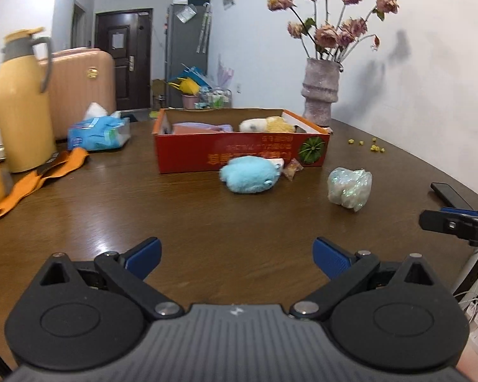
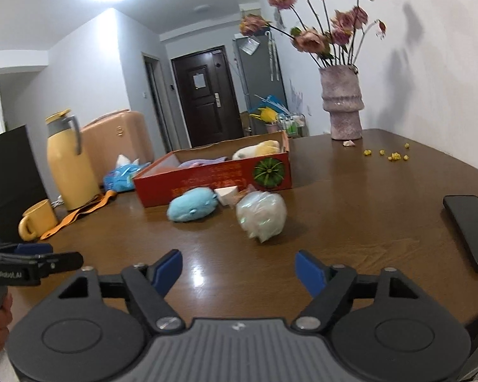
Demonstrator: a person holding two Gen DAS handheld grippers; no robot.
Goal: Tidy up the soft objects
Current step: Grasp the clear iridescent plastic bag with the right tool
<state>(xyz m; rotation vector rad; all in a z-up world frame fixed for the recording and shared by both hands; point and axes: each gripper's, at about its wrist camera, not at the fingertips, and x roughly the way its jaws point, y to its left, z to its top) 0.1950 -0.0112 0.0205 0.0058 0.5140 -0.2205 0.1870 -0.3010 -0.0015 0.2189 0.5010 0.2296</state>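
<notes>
Trouble is most likely at the red cardboard box (image 1: pixel 239 156), which stands close behind both loose soft things. The fluffy light-blue plush toy (image 1: pixel 250 174) lies on the brown wooden worktop (image 1: pixel 175 222) at twelve o'clock from the left gripper (image 1: pixel 235 254), just in front of the box wall. The crinkly iridescent wrapped bundle (image 2: pixel 260 215) lies at twelve o'clock from the right gripper (image 2: pixel 239 267). Both sets of jaws are spread wide and nothing is held. The slippery wrap could be squeezed out sideways, and the tall pink ceramic vase (image 2: pixel 342 102) at one o'clock could be knocked by a careless swing.
</notes>
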